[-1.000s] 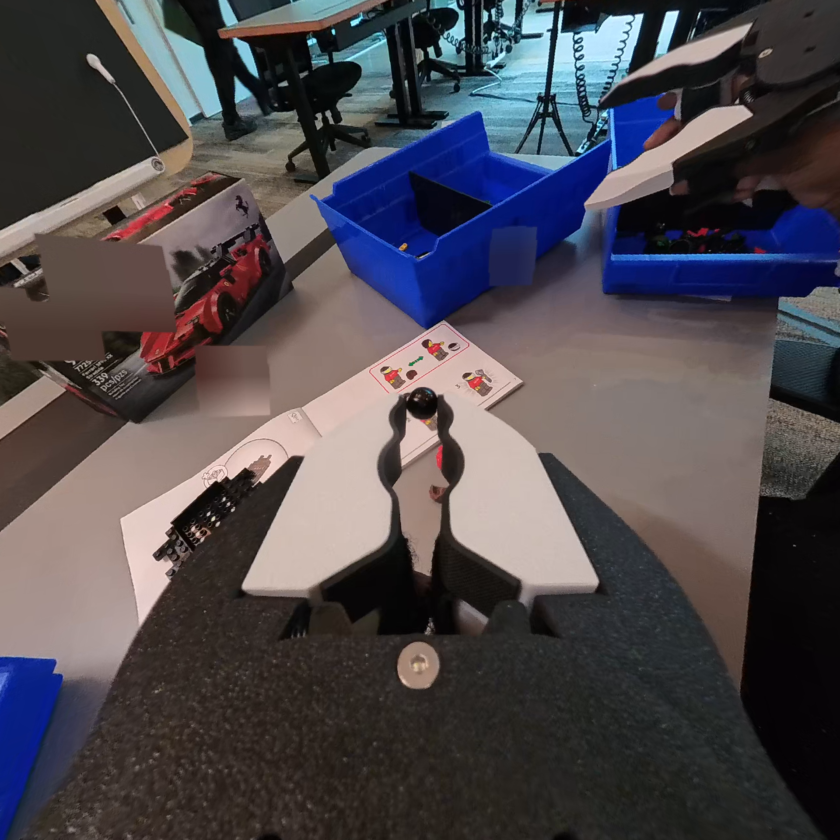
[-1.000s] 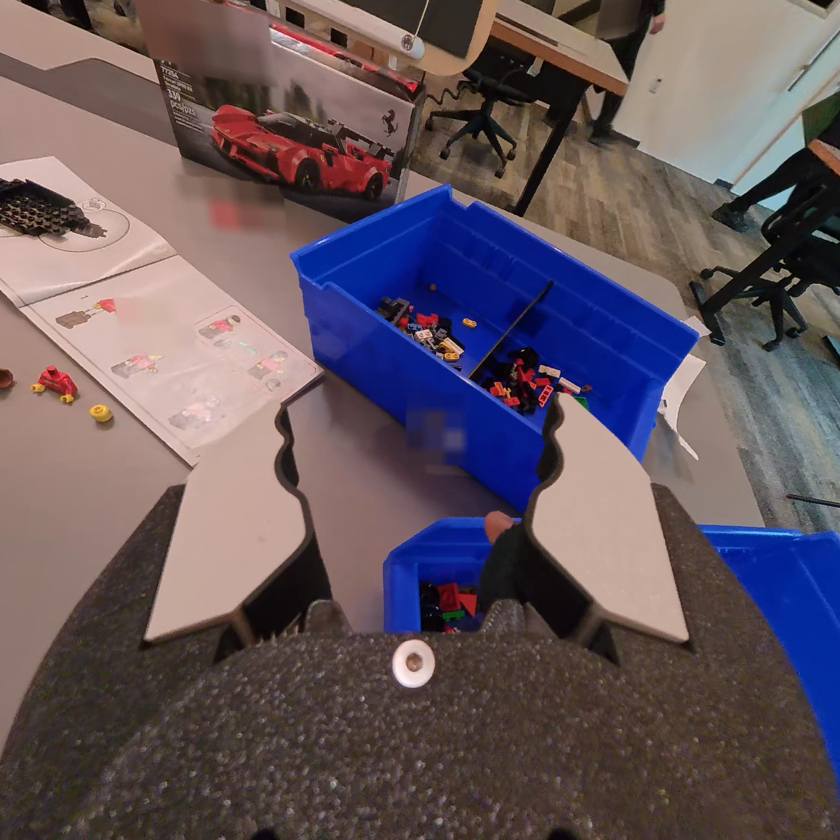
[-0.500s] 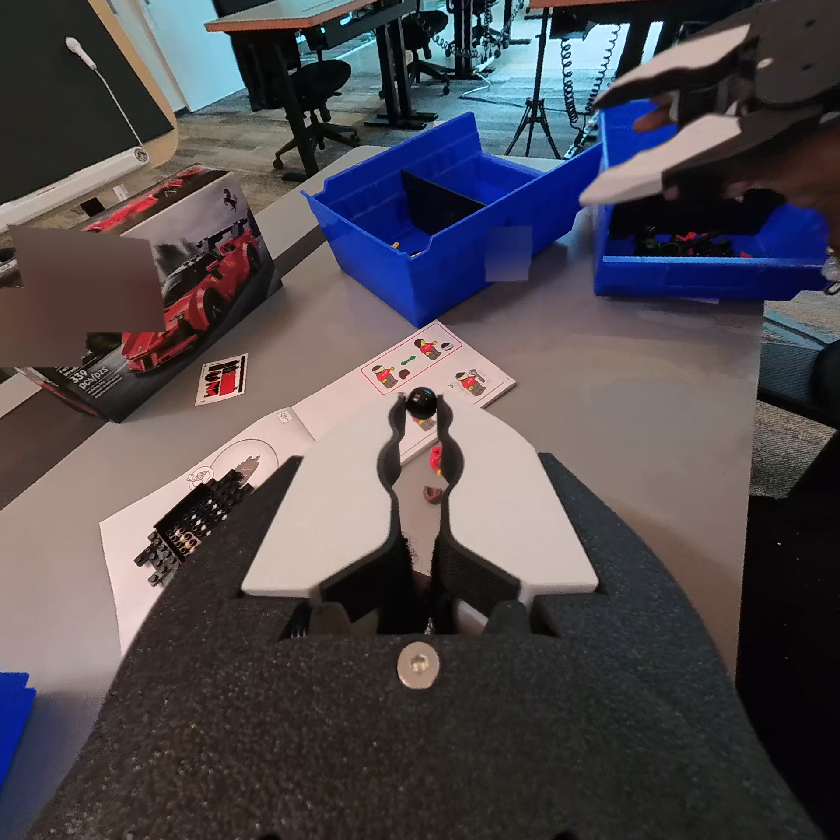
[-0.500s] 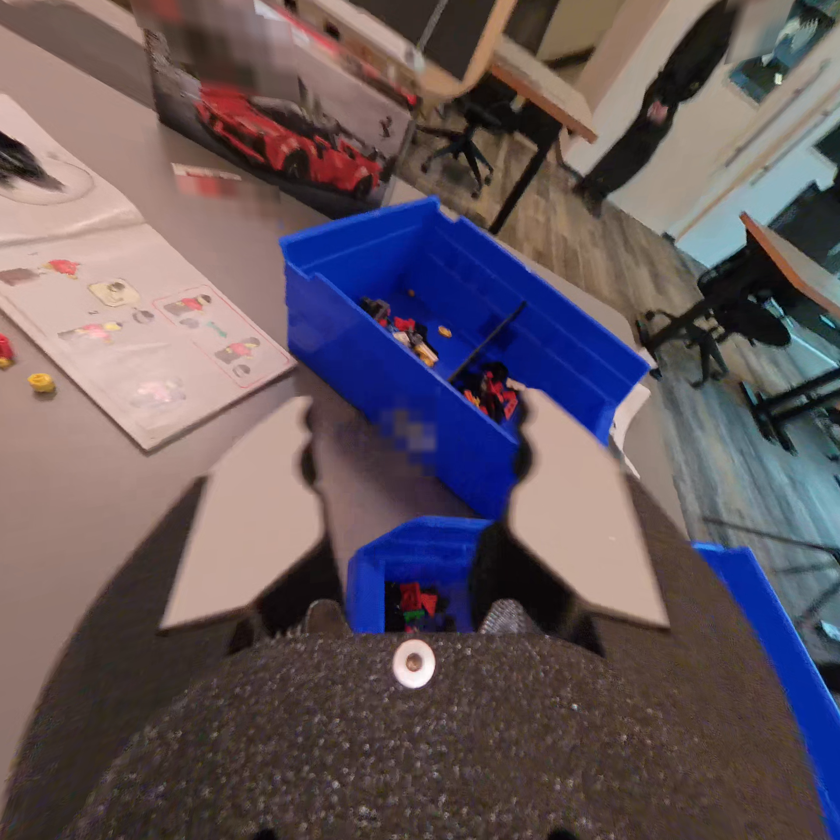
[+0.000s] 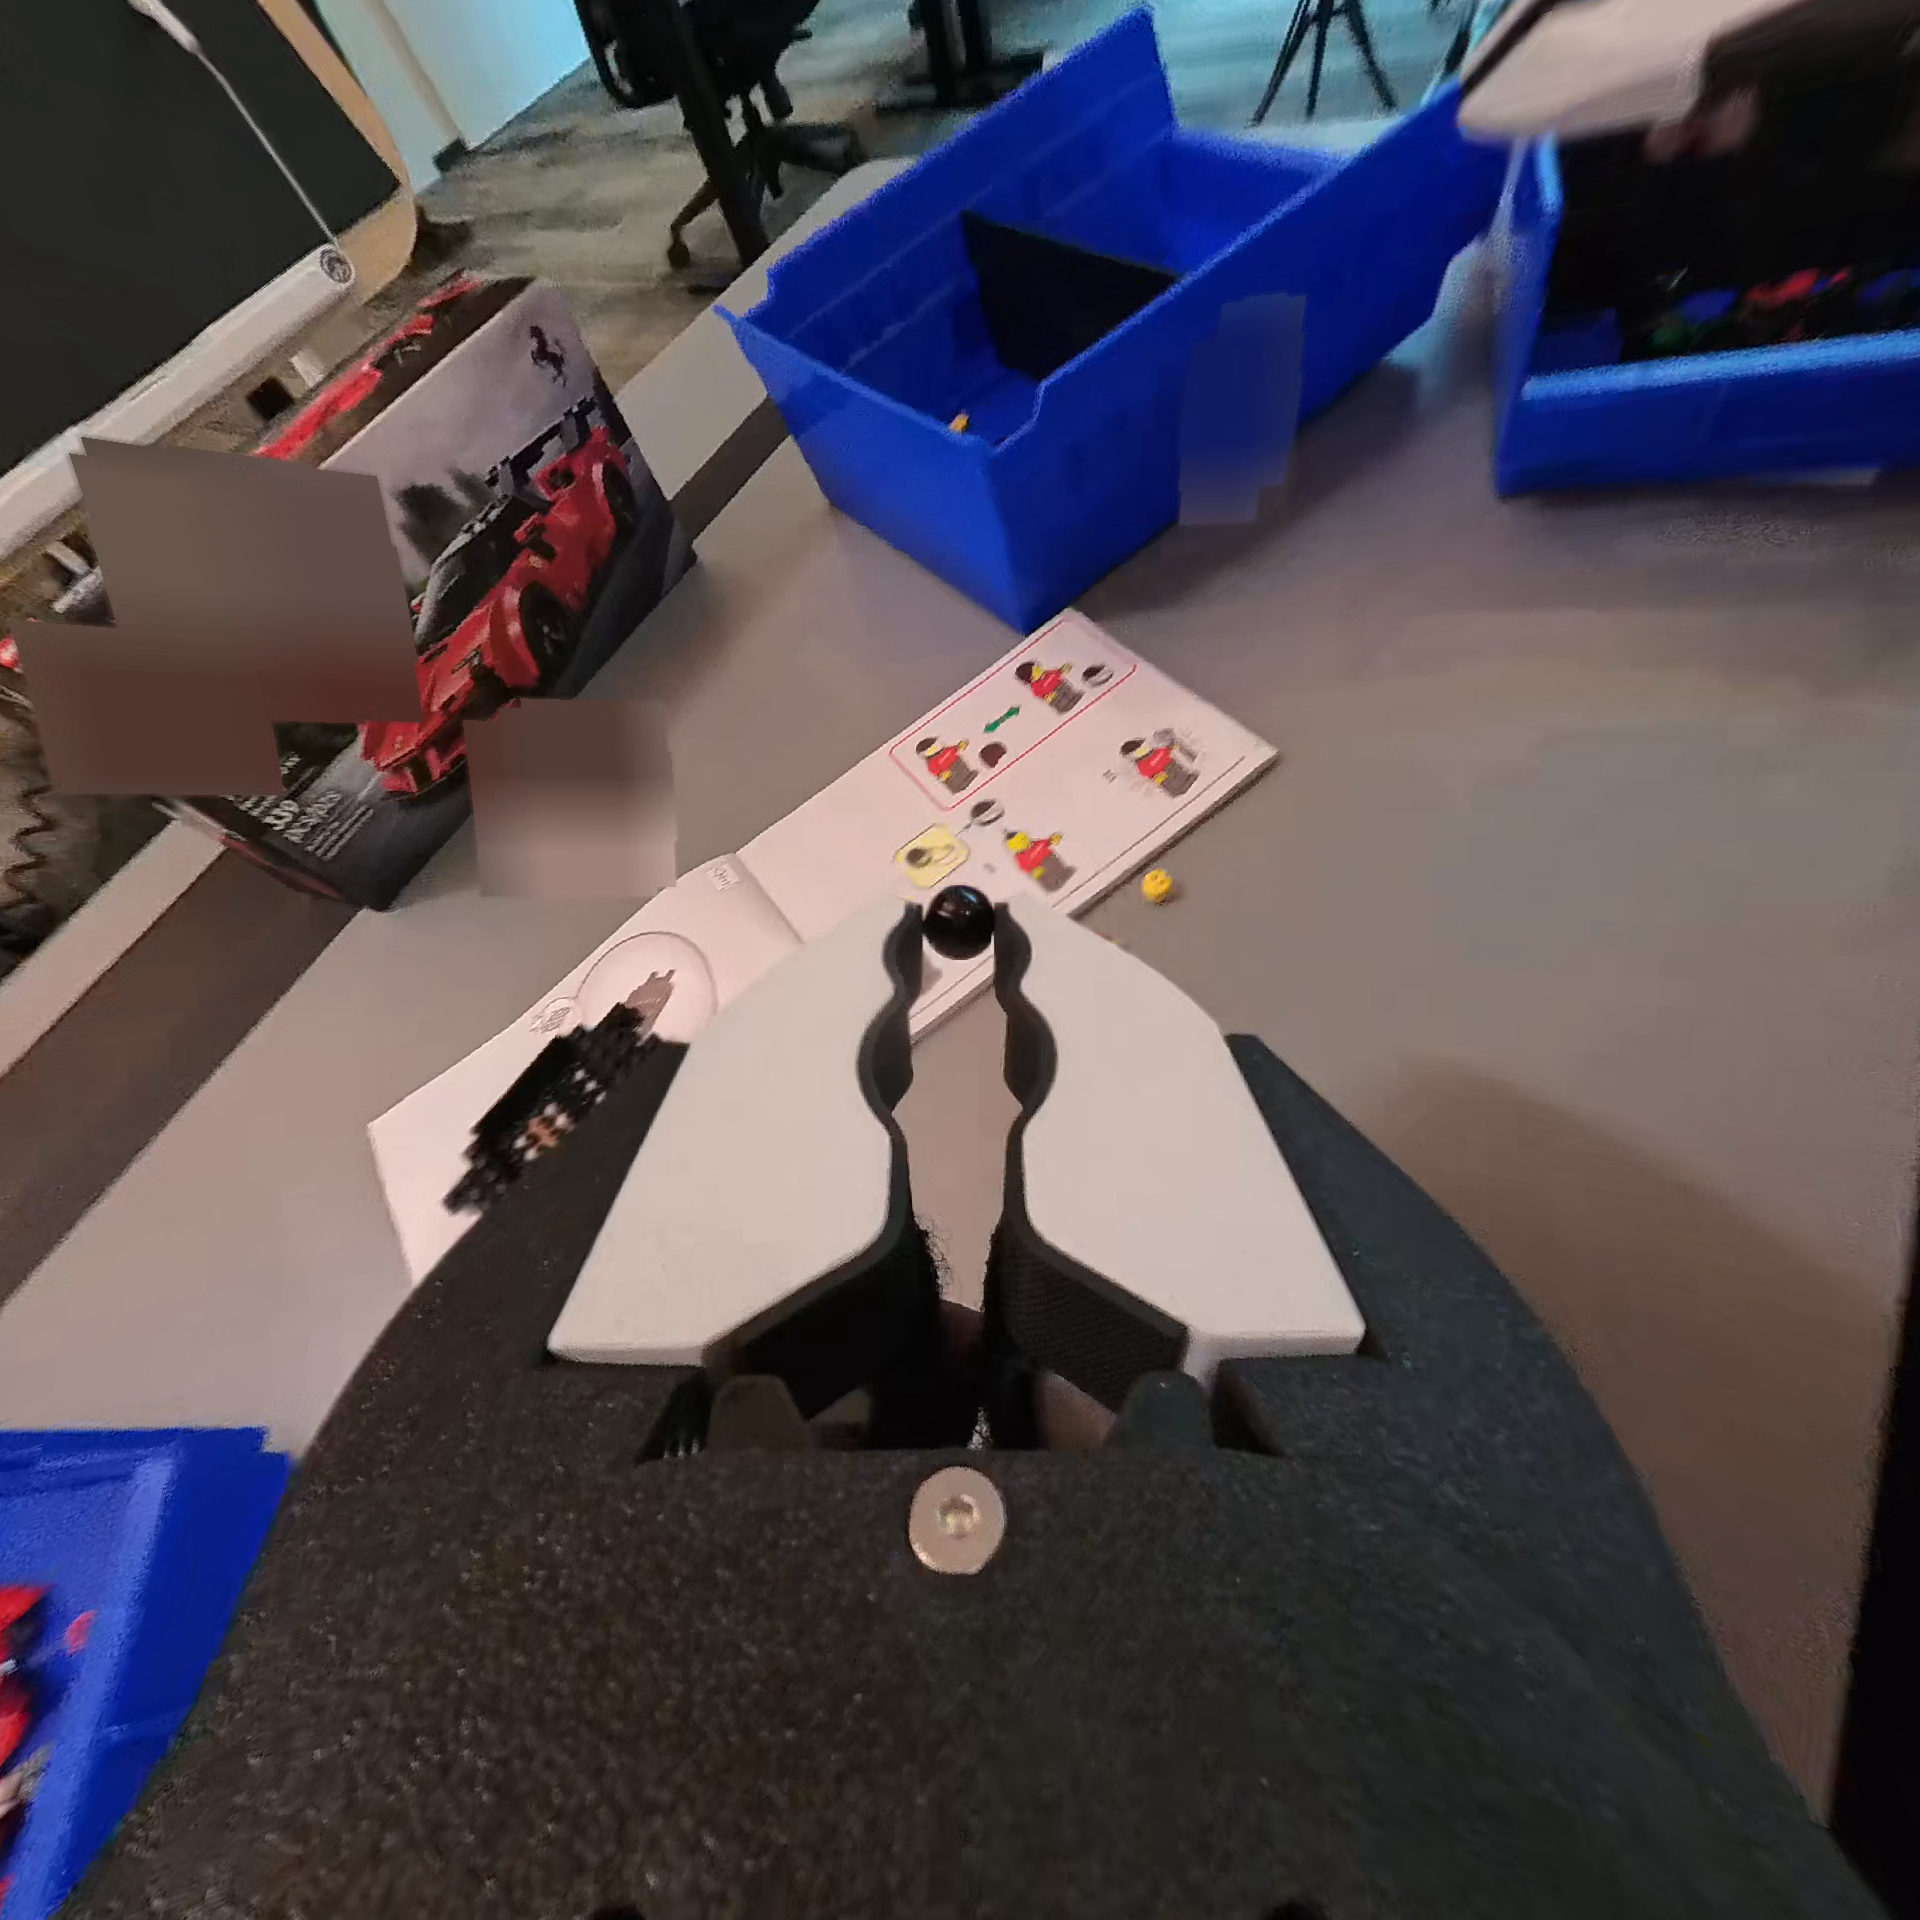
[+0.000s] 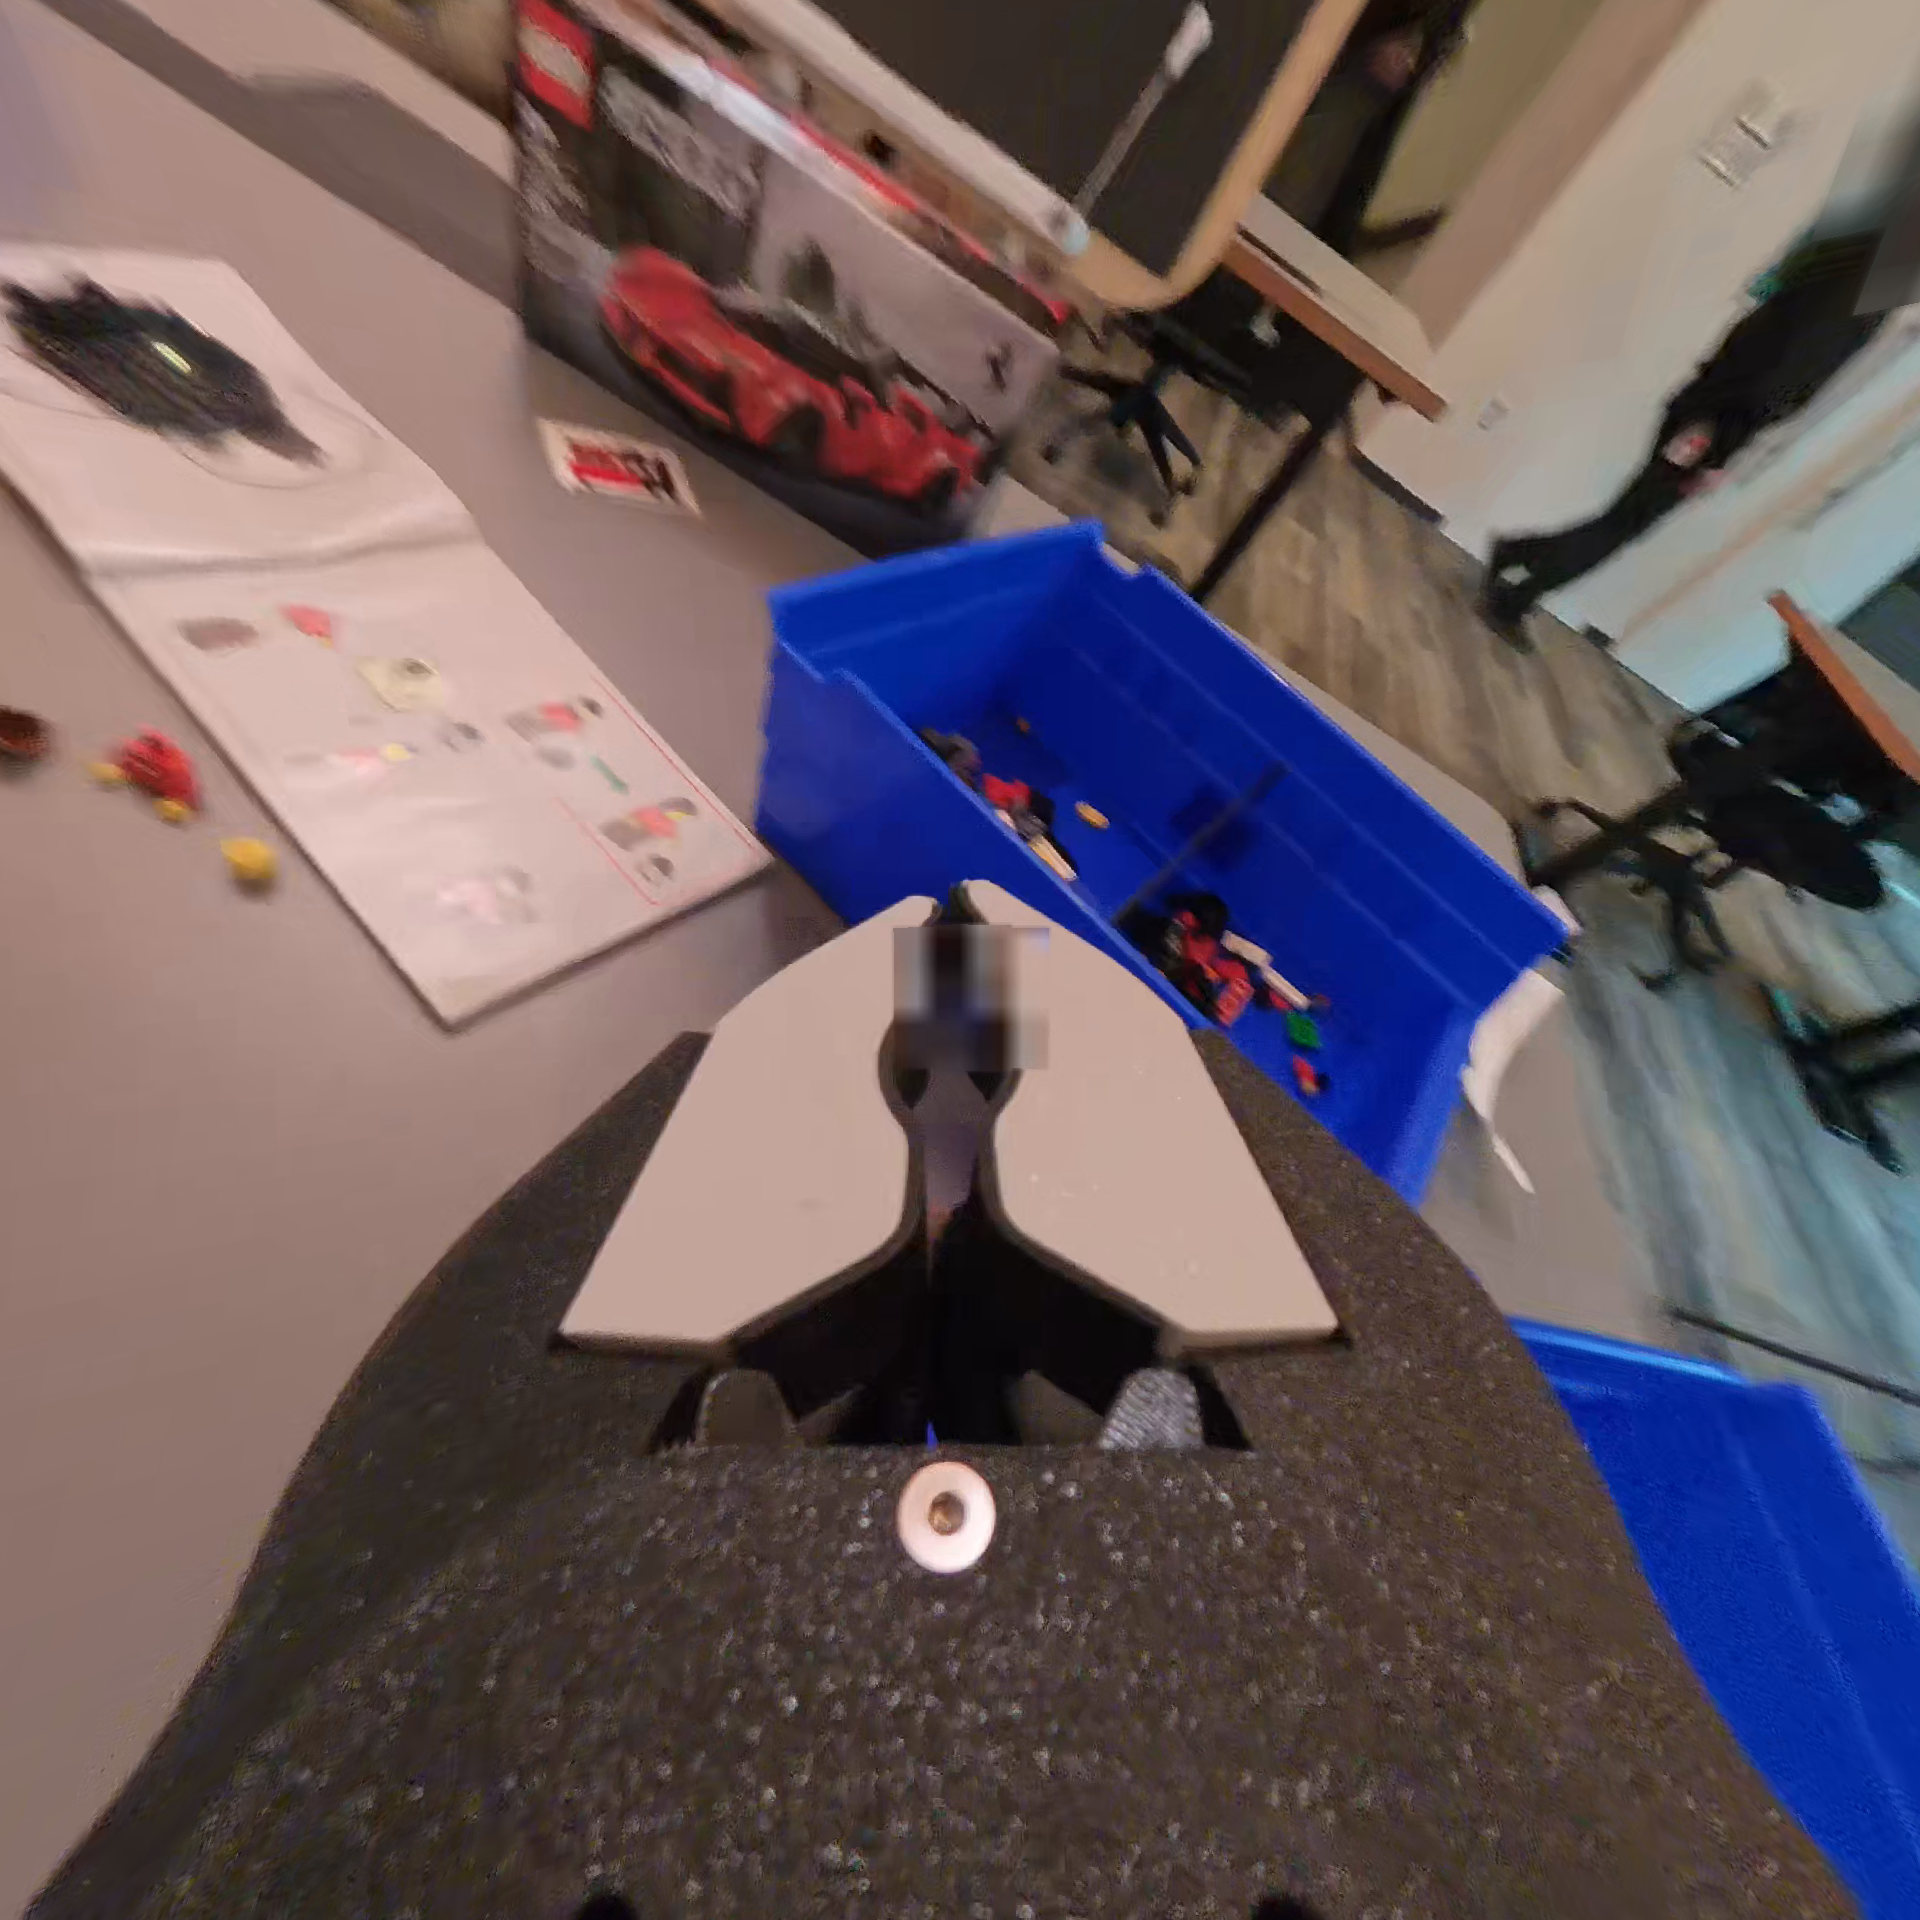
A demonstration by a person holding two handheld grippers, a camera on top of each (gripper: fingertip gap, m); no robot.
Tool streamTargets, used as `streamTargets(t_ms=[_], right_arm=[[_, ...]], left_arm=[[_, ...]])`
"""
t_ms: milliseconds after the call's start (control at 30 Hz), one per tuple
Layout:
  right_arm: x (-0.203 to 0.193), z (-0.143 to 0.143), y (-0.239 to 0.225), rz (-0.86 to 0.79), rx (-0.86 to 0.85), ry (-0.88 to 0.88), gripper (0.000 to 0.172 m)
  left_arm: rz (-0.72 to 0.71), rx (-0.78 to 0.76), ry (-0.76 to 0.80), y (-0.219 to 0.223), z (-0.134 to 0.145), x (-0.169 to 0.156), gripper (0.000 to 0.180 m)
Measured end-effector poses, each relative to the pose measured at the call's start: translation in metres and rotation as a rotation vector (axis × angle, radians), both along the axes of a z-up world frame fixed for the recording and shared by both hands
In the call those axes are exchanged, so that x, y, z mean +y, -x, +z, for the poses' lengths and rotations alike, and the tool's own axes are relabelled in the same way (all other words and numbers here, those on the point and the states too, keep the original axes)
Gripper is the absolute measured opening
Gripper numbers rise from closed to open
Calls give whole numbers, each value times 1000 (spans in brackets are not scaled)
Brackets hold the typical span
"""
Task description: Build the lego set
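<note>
My left gripper (image 5: 958, 925) is shut on a small black round piece (image 5: 958, 921), pinched between the two fingertips. It holds the piece above the near edge of the open instruction booklet (image 5: 1049, 769). A small yellow head piece (image 5: 1156, 884) lies on the grey table (image 5: 1507, 831) just right of the booklet. My right gripper (image 6: 958, 902) is shut, its tips meeting, and I see nothing between them. It hovers in front of a blue divided bin (image 6: 831, 769) of small bricks. It also shows blurred at the top right of the left wrist view (image 5: 1579, 73).
A box picturing a red car (image 5: 520, 540) stands at the back left. A black brick assembly (image 5: 561, 1101) lies on the booklet. A red torso (image 6: 156, 764), a brown piece (image 6: 21, 732) and a sticker sheet (image 6: 618, 468) lie on the table. More blue bins (image 5: 1704, 416) (image 5: 104, 1558) stand around. The grippers' ends are close to 25 cm from one another. From the left gripper's tips to the red torso (image 6: 156, 764) is close to 15 cm.
My right gripper has gone from wide open to shut and swung away from the near bin. My left gripper keeps the black piece and has shifted, bringing the yellow head into view.
</note>
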State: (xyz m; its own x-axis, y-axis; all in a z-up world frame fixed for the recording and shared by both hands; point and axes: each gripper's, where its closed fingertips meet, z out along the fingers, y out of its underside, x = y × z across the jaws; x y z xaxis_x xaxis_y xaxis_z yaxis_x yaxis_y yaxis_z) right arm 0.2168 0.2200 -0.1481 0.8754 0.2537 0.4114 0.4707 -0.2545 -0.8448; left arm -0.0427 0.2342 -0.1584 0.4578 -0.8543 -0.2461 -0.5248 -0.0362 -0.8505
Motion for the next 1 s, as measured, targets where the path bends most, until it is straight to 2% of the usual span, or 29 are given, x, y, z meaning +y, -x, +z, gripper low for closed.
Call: streamTargets(t_ms=[33, 67, 133, 167, 200, 233, 267, 367, 400, 433, 467, 500, 600, 733, 900, 1000], right_arm=[[0, 2, 5, 21, 43, -8, 0], [1, 5, 7, 25, 79, -14, 10], [4, 3, 8, 11, 125, -4, 81], [5, -3, 10, 13, 124, 36, 95], [4, -7, 13, 19, 124, 63, 85], [0, -6, 23, 85, 120, 64, 22], [-6, -2, 39, 166, 142, 53, 0], [-22, 6, 80, 271, 227, 104, 2], [-25, 10, 92, 280, 222, 89, 26], [-29, 11, 100, 273, 189, 83, 63], [-32, 9, 108, 274, 138, 93, 86], [-37, 7, 115, 283, 97, 103, 93], [-58, 7, 146, 394, 89, 140, 82], [-80, 19, 173, 480, 32, 82, 84], [-76, 21, 164, 462, 55, 79, 80], [-73, 17, 160, 453, 52, 91, 79]], left_arm=[[-3, 29, -19, 1, -4, 1, 12], [-17, 46, -29, 0, -8, 2, 12], [-57, 61, -3, -4, -20, 2, 12], [-73, 68, 20, -5, -27, 3, 12], [-86, 72, 36, -6, -33, 4, 12], [-102, 77, 50, -8, -39, 4, 12], [-124, 87, 60, -9, -44, 3, 12], [-167, 147, 73, -10, -59, 0, 12], [-175, 168, 76, -11, -63, -1, 12], [-182, 189, 83, -11, -67, -2, 12], [-187, 211, 93, -12, -73, -3, 12], [-194, 230, 104, -12, -78, -4, 12], [-206, 301, 126, -12, -96, -4, 12], [-200, 358, 146, -12, -112, -2, 12], [-167, 467, 137, -4, -124, 2, 12], [-171, 480, 137, -5, -126, 0, 12]])
